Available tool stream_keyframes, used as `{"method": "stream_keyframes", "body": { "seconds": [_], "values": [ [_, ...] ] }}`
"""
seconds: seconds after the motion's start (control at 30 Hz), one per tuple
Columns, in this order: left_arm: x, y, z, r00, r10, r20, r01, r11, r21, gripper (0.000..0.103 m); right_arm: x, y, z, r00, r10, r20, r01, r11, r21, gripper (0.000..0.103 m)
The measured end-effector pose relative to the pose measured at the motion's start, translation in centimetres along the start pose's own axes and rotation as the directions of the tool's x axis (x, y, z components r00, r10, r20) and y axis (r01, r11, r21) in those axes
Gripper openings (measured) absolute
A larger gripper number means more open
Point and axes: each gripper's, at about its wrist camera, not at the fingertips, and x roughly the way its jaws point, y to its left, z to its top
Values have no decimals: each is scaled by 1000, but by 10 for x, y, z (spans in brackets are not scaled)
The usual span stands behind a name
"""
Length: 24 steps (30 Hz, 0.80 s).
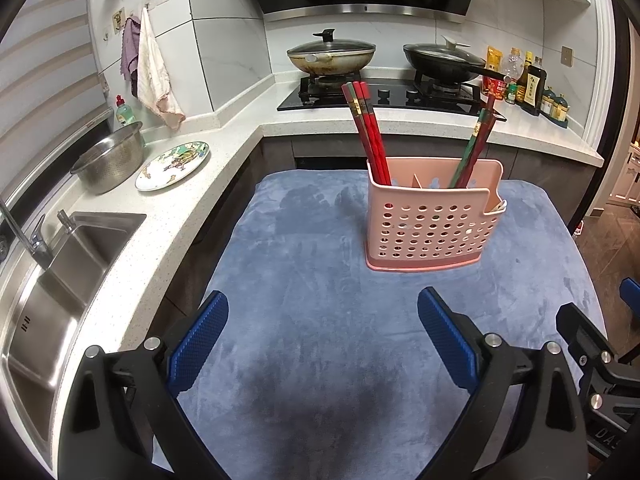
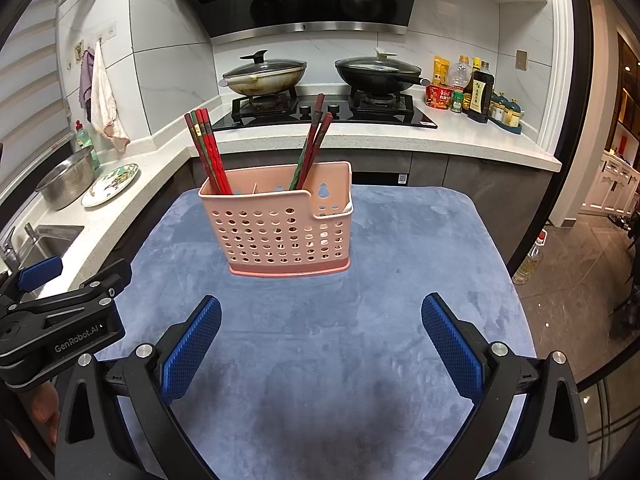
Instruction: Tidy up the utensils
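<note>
A pink perforated utensil holder [image 1: 432, 220] [image 2: 280, 228] stands upright on a blue cloth-covered table [image 1: 304, 264] [image 2: 400, 280]. A bundle of red chopsticks [image 1: 368, 136] [image 2: 208, 152] stands in its left compartment. A second bundle of red and green chopsticks [image 1: 474, 148] [image 2: 310, 148] leans in its right part. My left gripper [image 1: 322, 332] is open and empty, low over the cloth, short of the holder. My right gripper [image 2: 320, 338] is open and empty, also short of the holder. Each gripper shows at the edge of the other's view.
A white counter [image 1: 188, 200] with a steel sink [image 1: 60, 280], colander [image 1: 110, 160] and patterned plate [image 1: 173, 165] runs along the left. A stove with two lidded pans [image 1: 331, 56] [image 1: 440, 60] and bottles [image 1: 532, 84] is behind the table. Open floor [image 2: 568, 300] lies to the right.
</note>
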Motion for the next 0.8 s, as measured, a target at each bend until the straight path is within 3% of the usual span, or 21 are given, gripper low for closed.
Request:
{"method": "stream_keyframes", "body": {
  "seconds": [0.8],
  "values": [
    [1,-6,-4,1000,-3,10,3,999,34,91,6,-1,-4,1000,-3,-8,3,1000,7,97]
  ]
}}
